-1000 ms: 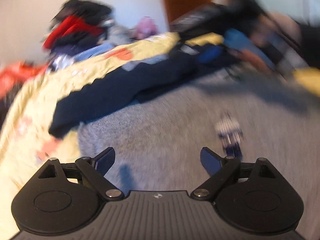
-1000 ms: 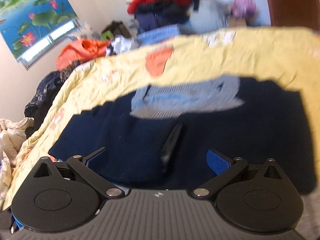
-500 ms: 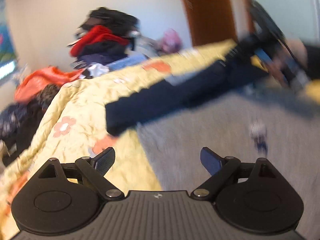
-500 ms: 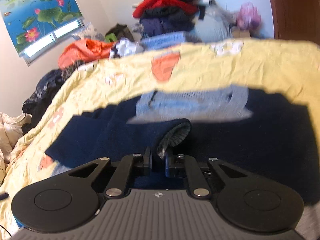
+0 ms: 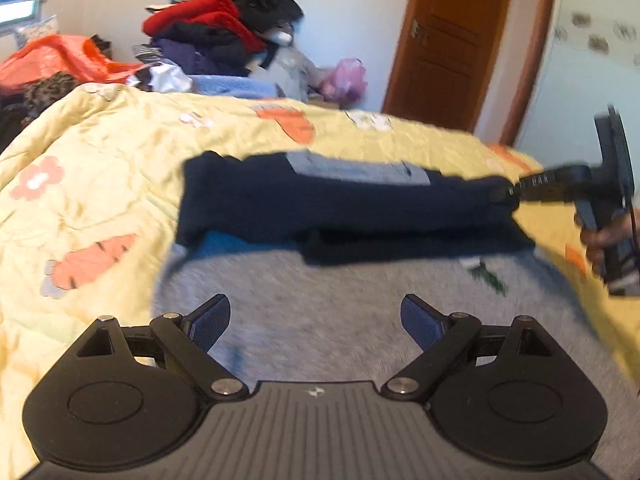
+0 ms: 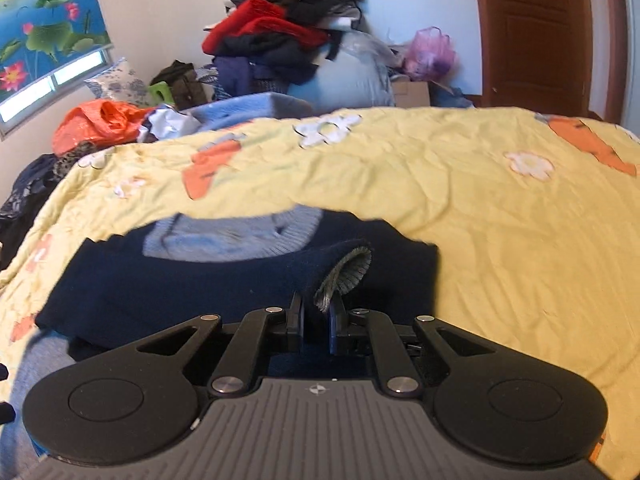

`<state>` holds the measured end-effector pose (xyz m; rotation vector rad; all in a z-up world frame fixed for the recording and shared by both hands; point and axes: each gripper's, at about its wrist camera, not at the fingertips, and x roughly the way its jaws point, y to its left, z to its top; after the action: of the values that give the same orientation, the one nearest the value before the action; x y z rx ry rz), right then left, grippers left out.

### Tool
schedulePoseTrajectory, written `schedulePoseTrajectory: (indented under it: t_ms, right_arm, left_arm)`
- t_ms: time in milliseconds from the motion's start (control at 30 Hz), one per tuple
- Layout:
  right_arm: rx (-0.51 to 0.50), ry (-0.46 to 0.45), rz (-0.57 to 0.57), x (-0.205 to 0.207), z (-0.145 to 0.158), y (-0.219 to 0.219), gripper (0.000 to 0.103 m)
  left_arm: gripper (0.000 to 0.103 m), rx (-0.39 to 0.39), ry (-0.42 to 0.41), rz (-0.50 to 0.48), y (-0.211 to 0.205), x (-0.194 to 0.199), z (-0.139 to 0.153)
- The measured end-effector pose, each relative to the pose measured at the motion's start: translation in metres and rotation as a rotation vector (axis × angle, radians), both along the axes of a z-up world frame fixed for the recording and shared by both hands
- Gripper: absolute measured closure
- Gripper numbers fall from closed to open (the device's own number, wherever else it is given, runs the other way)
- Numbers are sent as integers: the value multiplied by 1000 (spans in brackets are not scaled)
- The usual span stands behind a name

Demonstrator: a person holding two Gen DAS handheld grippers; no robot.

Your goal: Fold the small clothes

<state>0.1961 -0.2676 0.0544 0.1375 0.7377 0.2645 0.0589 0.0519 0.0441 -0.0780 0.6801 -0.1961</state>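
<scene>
1. Right gripper (image 6: 316,318): its jaws are pressed together on the grey ribbed cuff (image 6: 344,276) of a navy sleeve (image 6: 256,280). The same tool shows at the right edge of the left wrist view (image 5: 502,194), with a hand (image 5: 604,236) around its handle.
2. Left gripper (image 5: 316,316): its jaws are spread wide, with nothing between the blue pads (image 5: 210,318). It hovers over the grey body of the garment (image 5: 320,308).
3. Sweater: a knitted garment, navy across the upper part and sleeves, with a grey lower body and a pale blue-grey collar (image 6: 232,236). It lies on the bed, near the cameras. A small dark green motif (image 5: 488,274) sits on the grey part.
4. Sleeve position: the pinched navy sleeve lies across the chest of the sweater, running from the garment's left side (image 5: 200,200) to the right gripper.
5. Bed cover (image 6: 480,220): yellow, with a print of orange carrots (image 5: 92,262) and white flowers (image 6: 328,128).
6. Background: a tall pile of clothes (image 6: 280,28) with a red piece near its top, an orange bag (image 6: 100,120), a pink bag (image 6: 432,52) and a brown wooden door (image 6: 536,28).
7. Wall: a lotus picture (image 6: 44,28) hangs at the left.
</scene>
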Motion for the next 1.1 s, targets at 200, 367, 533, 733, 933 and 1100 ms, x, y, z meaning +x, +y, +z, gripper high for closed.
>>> schedulePoseTrajectory:
  t_ms: [200, 367, 533, 733, 933, 1100]
  right_arm:
    - [-26, 2, -43, 1, -13, -15, 89]
    - [-64, -6, -45, 5, -23, -12, 88]
    - [-63, -90, -92, -17, -7, -6, 66]
    - [-46, -99, 30, -58, -6, 42, 46]
    - [-173, -37, 29, -76, -40, 66, 14]
    - [-215, -45, 27, -115, -48, 60, 1]
  left_arm:
    - [10, 93, 25, -44, -17, -5, -17]
    - [10, 133, 62, -53, -20, -2, -32]
    - [10, 137, 17, -69, -24, 9, -15]
    - [10, 89, 56, 19, -33, 39, -16]
    - [0, 164, 53, 8, -43, 36, -38]
    - [0, 159, 51, 13, -42, 36, -40]
